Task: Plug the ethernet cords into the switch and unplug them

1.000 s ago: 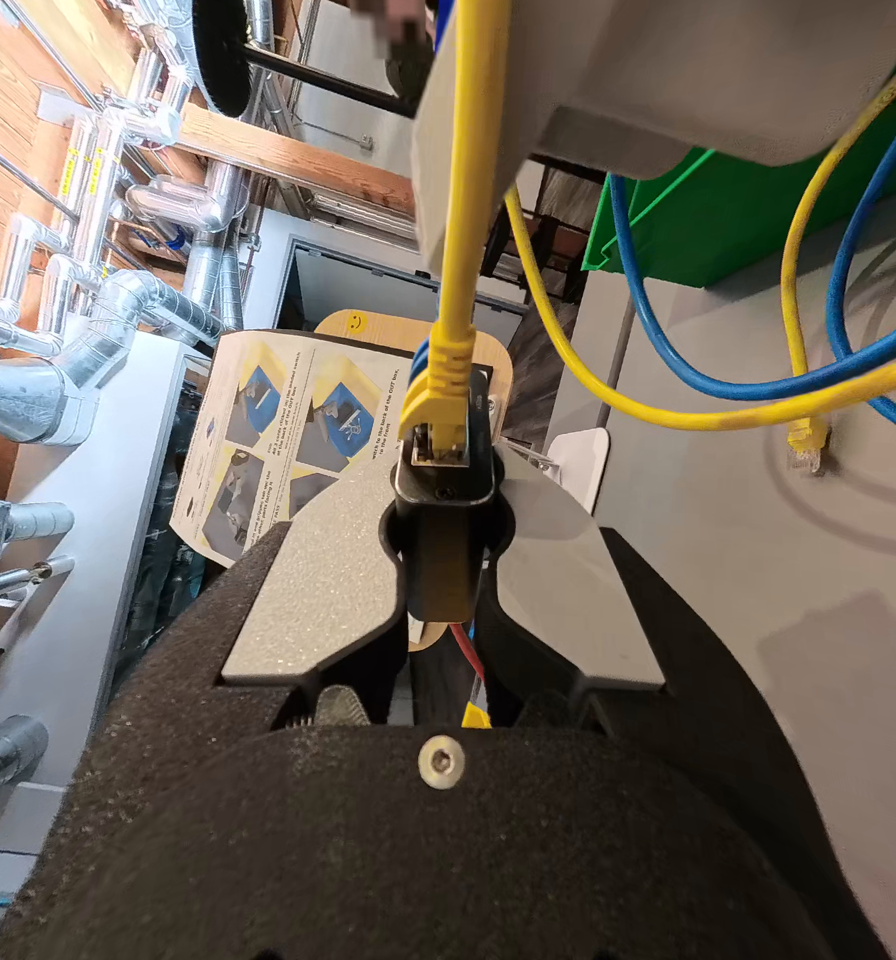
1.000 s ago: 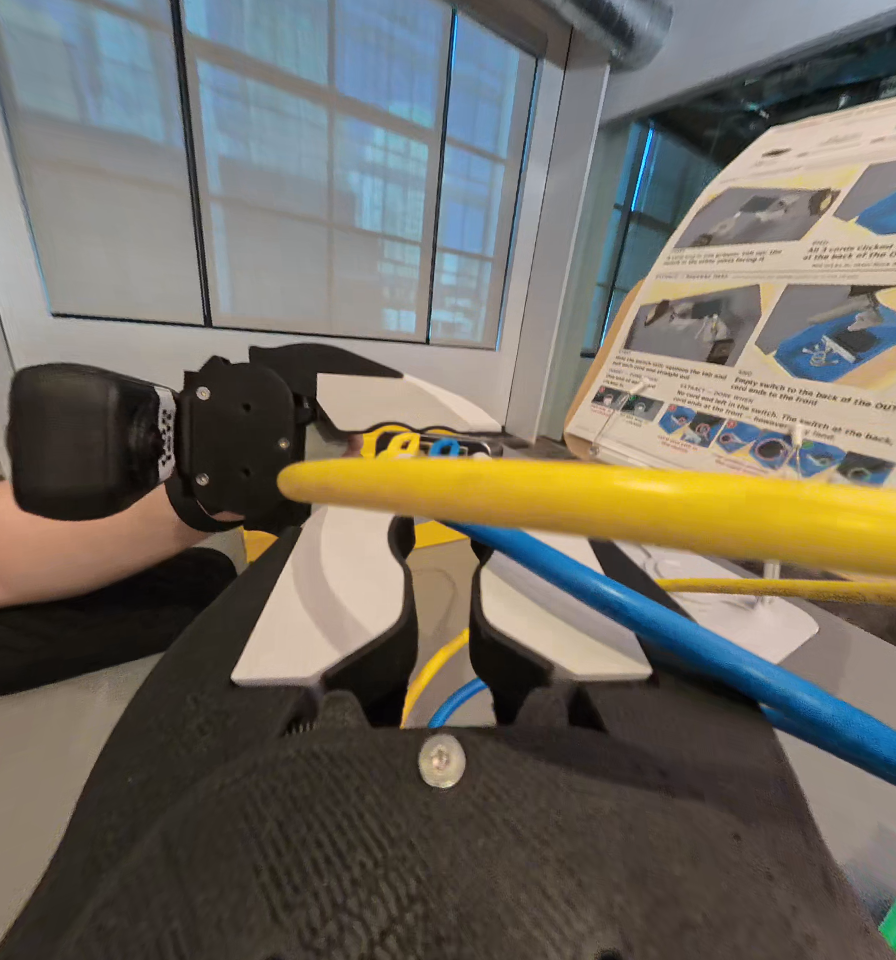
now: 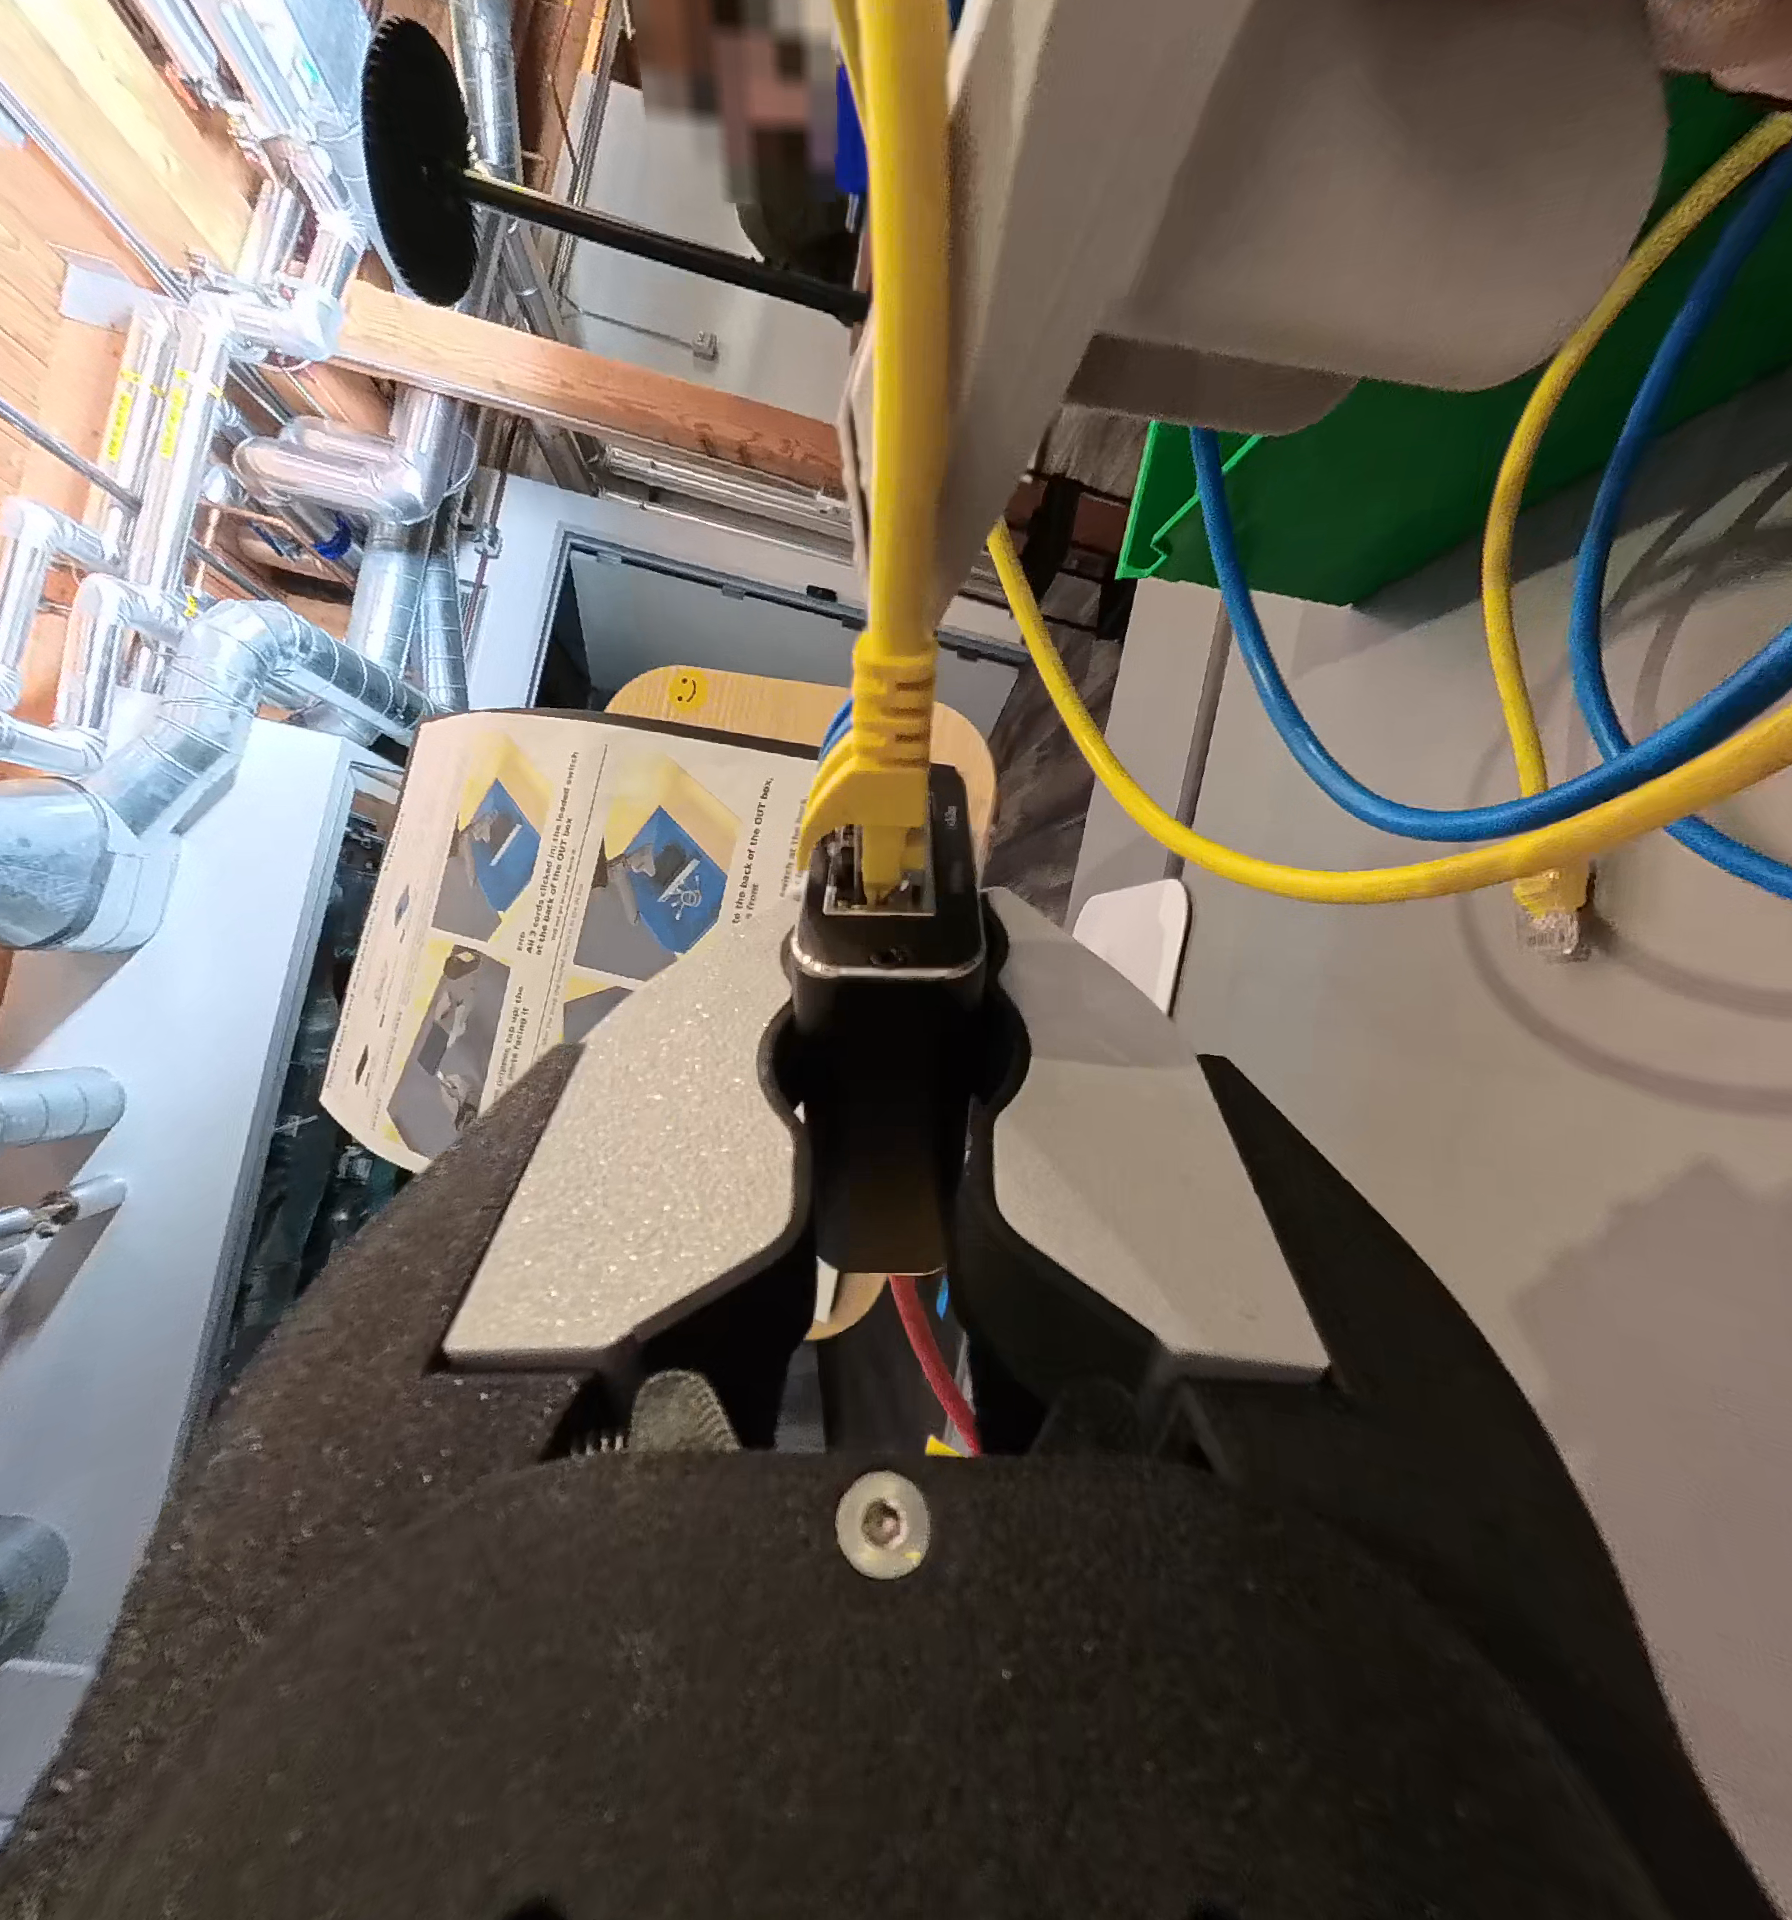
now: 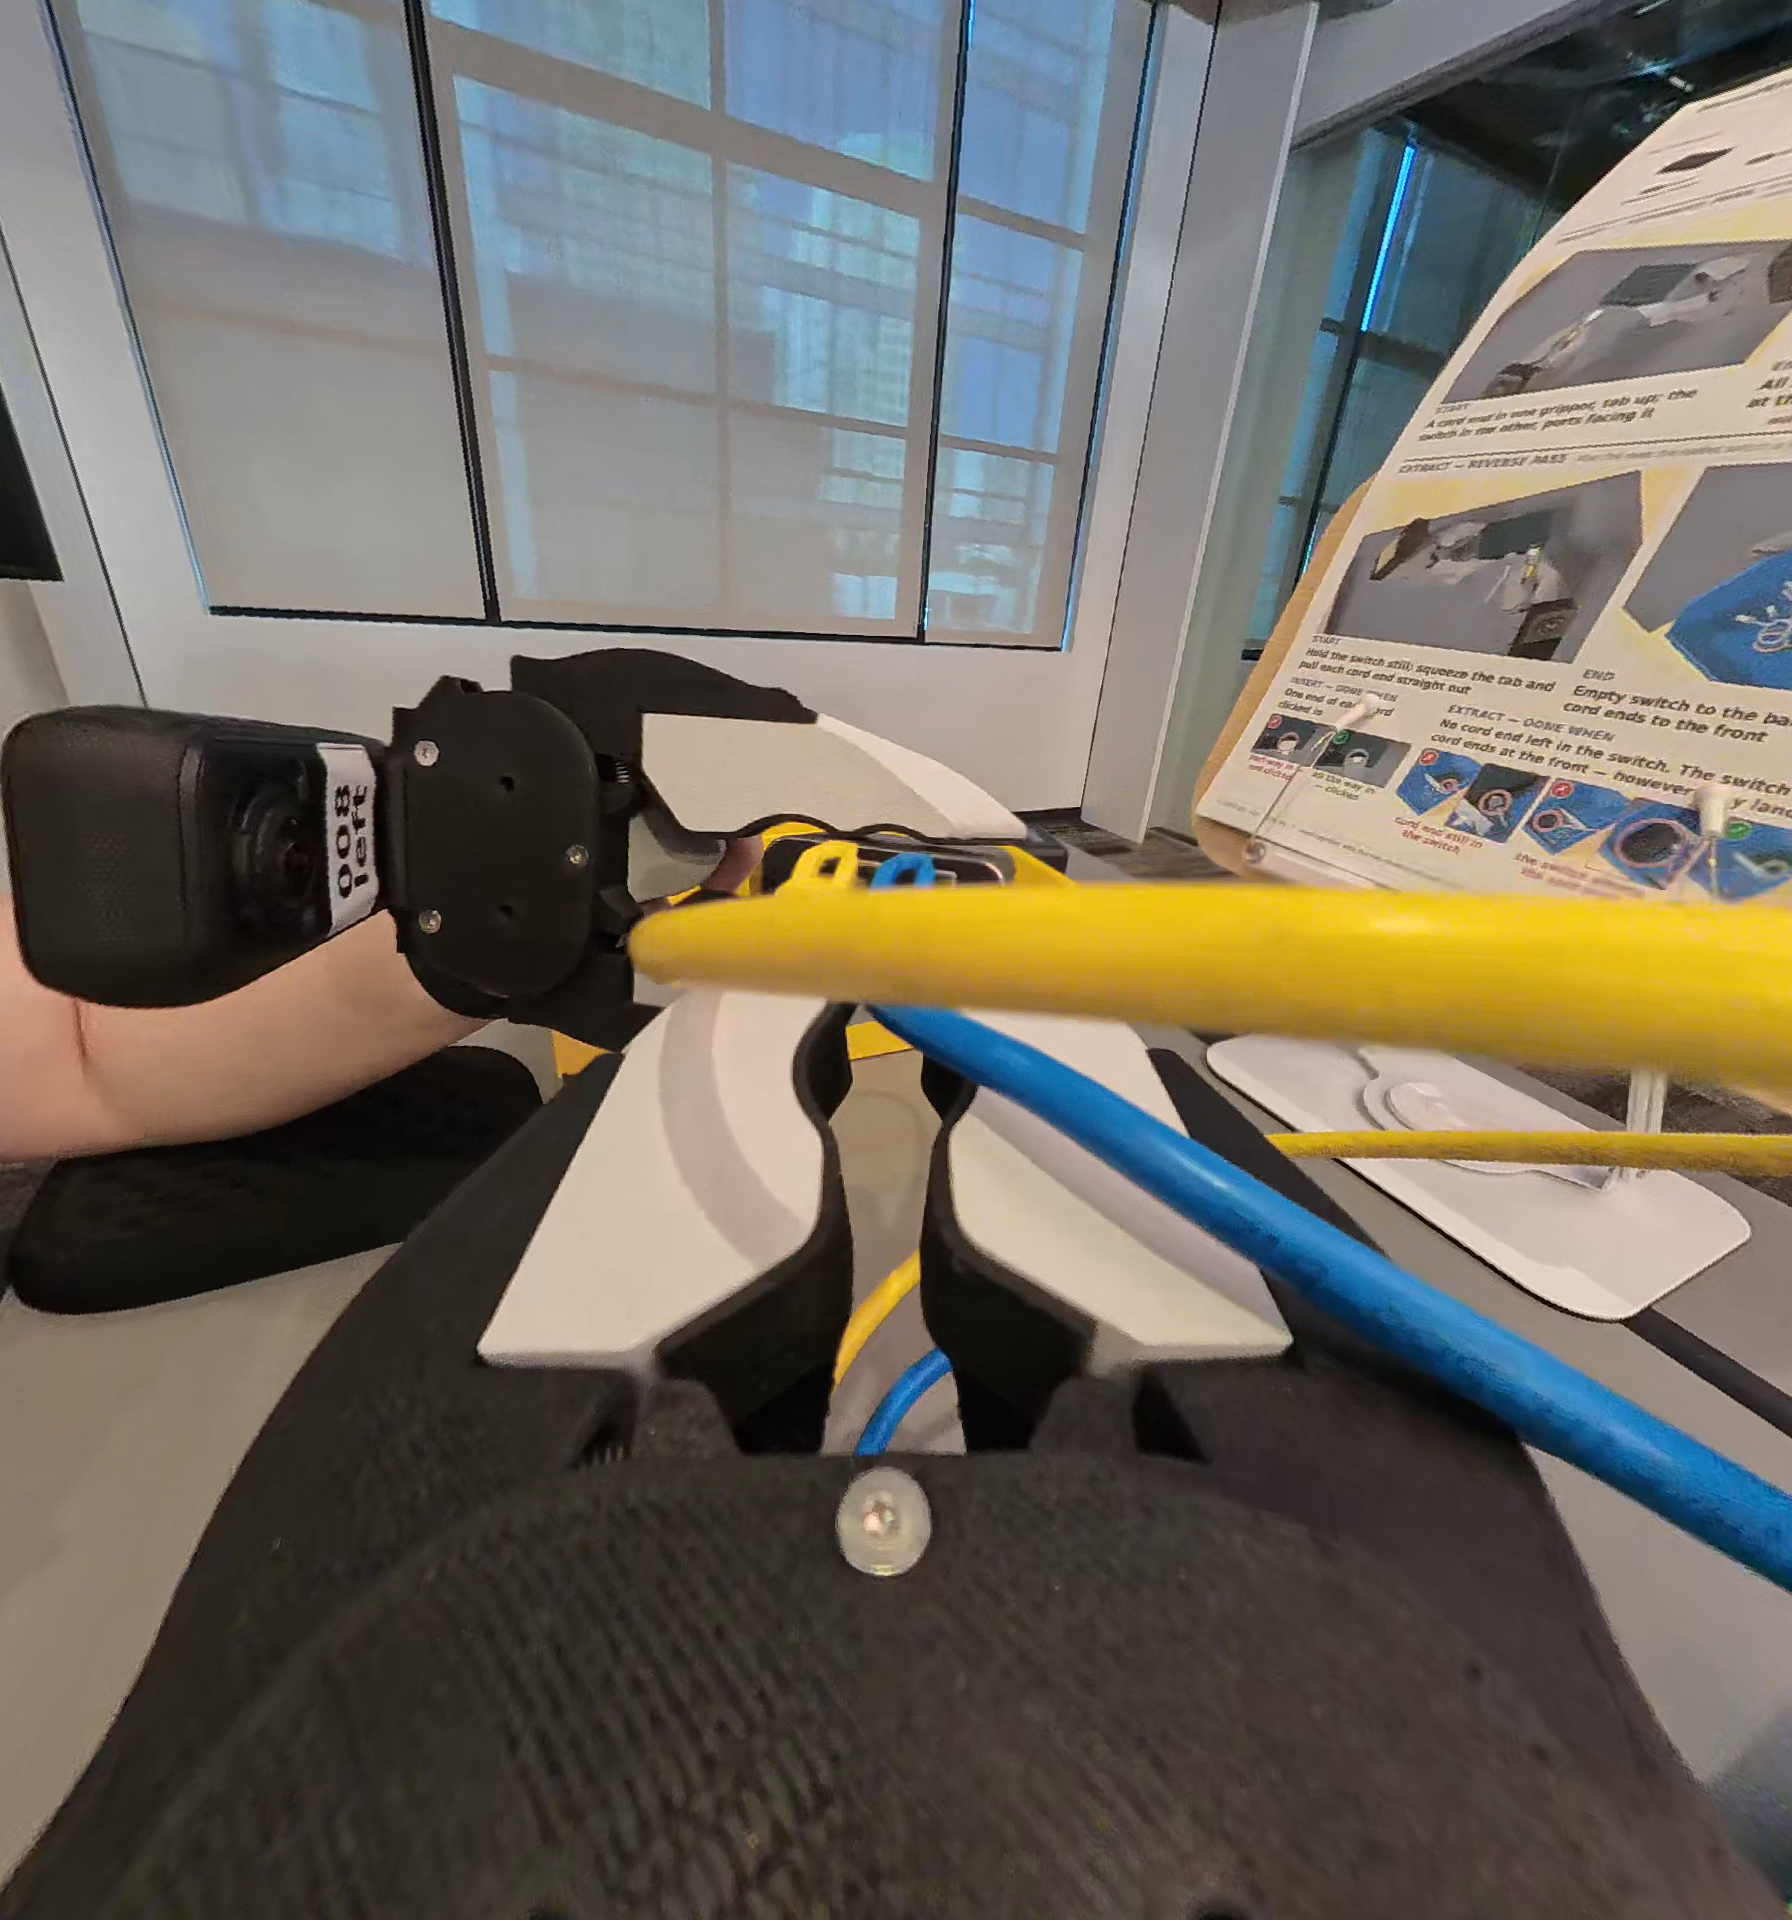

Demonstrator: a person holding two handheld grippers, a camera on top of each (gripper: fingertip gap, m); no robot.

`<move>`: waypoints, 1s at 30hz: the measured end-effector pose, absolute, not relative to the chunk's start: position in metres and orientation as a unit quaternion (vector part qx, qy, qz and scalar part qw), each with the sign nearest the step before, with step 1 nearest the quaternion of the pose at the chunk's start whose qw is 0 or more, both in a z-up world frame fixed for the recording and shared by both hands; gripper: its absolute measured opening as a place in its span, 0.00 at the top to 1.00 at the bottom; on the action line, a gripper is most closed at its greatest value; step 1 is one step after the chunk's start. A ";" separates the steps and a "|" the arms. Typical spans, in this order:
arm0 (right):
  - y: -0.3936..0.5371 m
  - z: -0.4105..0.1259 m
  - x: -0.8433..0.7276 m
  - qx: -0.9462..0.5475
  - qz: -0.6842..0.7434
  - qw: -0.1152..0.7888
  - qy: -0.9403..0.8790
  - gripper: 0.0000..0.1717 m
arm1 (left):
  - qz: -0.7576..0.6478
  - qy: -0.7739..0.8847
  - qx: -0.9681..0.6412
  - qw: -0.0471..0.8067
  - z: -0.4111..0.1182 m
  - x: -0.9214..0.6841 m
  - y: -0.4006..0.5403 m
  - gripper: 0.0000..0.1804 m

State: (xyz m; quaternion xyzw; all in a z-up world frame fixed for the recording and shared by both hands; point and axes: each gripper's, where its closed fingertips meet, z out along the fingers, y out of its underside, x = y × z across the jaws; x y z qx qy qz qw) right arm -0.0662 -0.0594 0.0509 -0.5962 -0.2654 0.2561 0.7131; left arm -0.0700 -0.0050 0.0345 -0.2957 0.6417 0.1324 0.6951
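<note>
- The yellow plug [image 3: 876,769], in the middle of the left wrist view, sits higher in the port of the switch [image 3: 887,935] than before. Its tip now shows in the opening.
- In the right wrist view, the fingers [image 4: 726,1174] of the right gripper [image 4: 887,1029] stand closer together than a second ago.
- The yellow cord [image 4: 1287,966] crossing that view now looks thicker and a little lower in the frame.
</note>
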 end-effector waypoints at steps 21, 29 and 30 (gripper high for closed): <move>-0.055 0.040 -0.071 -0.616 0.132 0.711 -0.312 0.93 | 0.159 0.653 -0.351 0.652 0.037 -0.094 0.030 0.85; -0.053 0.055 -0.098 -0.537 -0.142 0.718 -0.419 0.82 | 0.194 0.667 -0.376 0.613 0.027 -0.103 0.044 0.85; -0.046 0.053 -0.095 -0.551 -0.154 0.702 -0.423 0.77 | 0.194 0.674 -0.380 0.603 0.023 -0.102 0.043 0.85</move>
